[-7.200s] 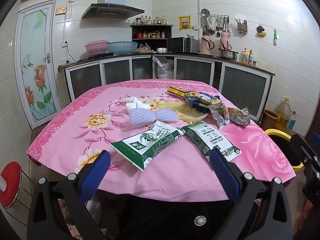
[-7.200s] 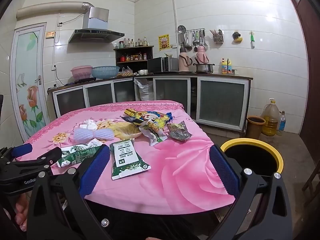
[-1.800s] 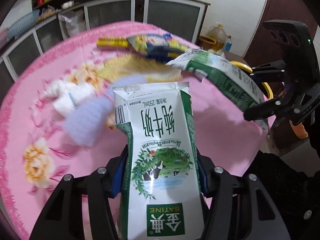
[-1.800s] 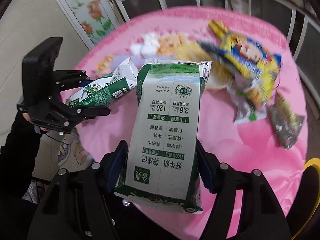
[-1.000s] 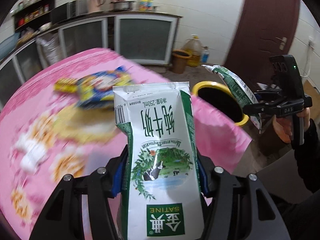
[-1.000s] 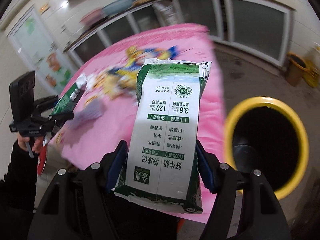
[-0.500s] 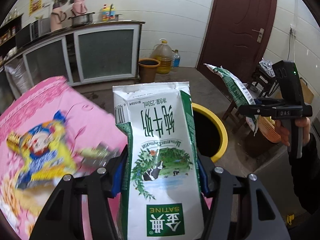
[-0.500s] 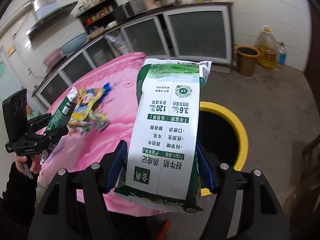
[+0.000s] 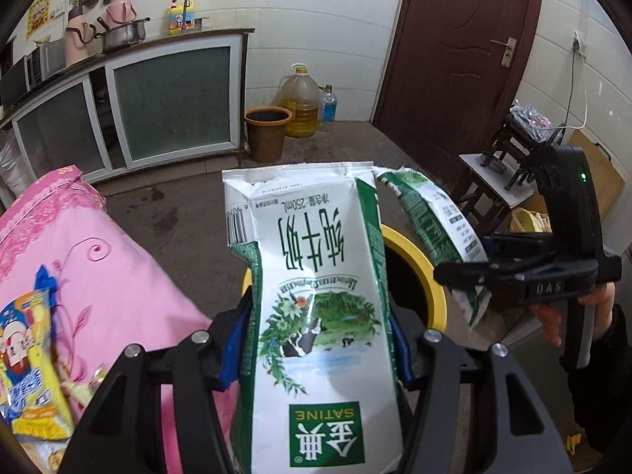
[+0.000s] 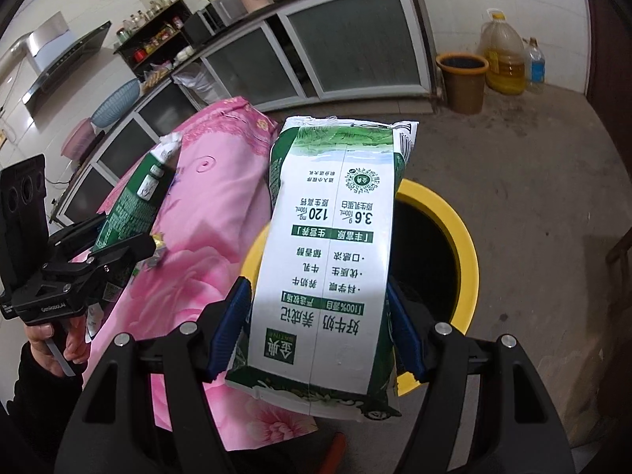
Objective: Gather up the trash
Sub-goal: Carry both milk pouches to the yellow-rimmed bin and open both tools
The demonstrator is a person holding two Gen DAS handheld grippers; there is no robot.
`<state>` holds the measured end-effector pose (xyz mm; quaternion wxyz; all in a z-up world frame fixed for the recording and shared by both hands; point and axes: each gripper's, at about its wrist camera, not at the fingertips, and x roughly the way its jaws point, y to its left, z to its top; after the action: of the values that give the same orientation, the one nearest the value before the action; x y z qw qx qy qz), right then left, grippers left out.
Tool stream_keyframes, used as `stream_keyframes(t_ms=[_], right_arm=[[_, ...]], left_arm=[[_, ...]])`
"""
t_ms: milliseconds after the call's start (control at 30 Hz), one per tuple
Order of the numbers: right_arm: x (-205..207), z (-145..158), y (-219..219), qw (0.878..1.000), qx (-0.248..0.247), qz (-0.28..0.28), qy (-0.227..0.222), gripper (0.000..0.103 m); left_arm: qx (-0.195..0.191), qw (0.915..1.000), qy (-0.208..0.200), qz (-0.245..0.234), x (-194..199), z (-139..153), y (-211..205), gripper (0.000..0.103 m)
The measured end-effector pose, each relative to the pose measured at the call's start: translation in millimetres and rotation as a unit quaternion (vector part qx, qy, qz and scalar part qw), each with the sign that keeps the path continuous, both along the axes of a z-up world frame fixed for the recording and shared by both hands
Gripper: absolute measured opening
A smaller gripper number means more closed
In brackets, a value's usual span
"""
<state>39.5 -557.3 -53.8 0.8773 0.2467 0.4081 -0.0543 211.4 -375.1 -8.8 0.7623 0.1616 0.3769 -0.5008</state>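
Note:
My left gripper (image 9: 316,339) is shut on a green-and-white milk pouch (image 9: 316,300), held in the air in front of the yellow-rimmed trash bin (image 9: 426,272). My right gripper (image 10: 320,331) is shut on a second milk pouch (image 10: 331,252), held over the near rim of the same bin (image 10: 454,221). In the left wrist view the right gripper (image 9: 446,272) and its pouch (image 9: 438,221) hang over the bin's right side. In the right wrist view the left gripper (image 10: 130,249) and its pouch (image 10: 134,205) are over the table's edge.
The pink flowered tablecloth (image 9: 98,276) lies to the left, with a yellow snack wrapper (image 9: 23,359) on it. A brown bucket (image 10: 462,79) and oil jug (image 10: 505,51) stand by the cabinets. A small stool (image 9: 497,185) and a brown door (image 9: 466,47) are to the right.
Both grippers picked the milk pouches off the table, then swung right toward the yellow bin. In the last half second both came closer to the bin.

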Motion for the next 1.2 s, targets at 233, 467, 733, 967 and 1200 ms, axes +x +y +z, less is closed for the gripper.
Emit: stream_keyframes(t_ms=[233, 467, 733, 967, 1200], right_arm=[[8.8, -20.1, -13.5, 1.0, 0.023, -0.013, 0.015, 0.064], [18.5, -39.7, -17.7, 0.999, 0.04, -0.015, 0.033, 0.065], [24.7, -50.5, -21.2, 0.998, 0.04, -0.016, 0.05, 0.053], [12.0, -47.4, -32.3, 0.997, 0.033, -0.048, 0.043, 0.071], [-21.4, -22.0, -32.7, 0.997, 0.01, -0.071, 0.021, 0.072]], left_arm=[[0.007, 0.9999, 0.004, 0.006, 10.1, -17.0, -29.2, 0.055], [0.008, 0.9994, 0.03, 0.012, 17.5, -39.0, -48.7, 0.055], [0.012, 0.9988, 0.041, 0.024, 24.7, -52.4, -53.8, 0.056], [-0.01, 0.9985, 0.037, 0.039, 25.2, -41.9, -53.4, 0.095], [-0.057, 0.9948, 0.048, 0.07, 34.6, -18.3, -17.8, 0.095]])
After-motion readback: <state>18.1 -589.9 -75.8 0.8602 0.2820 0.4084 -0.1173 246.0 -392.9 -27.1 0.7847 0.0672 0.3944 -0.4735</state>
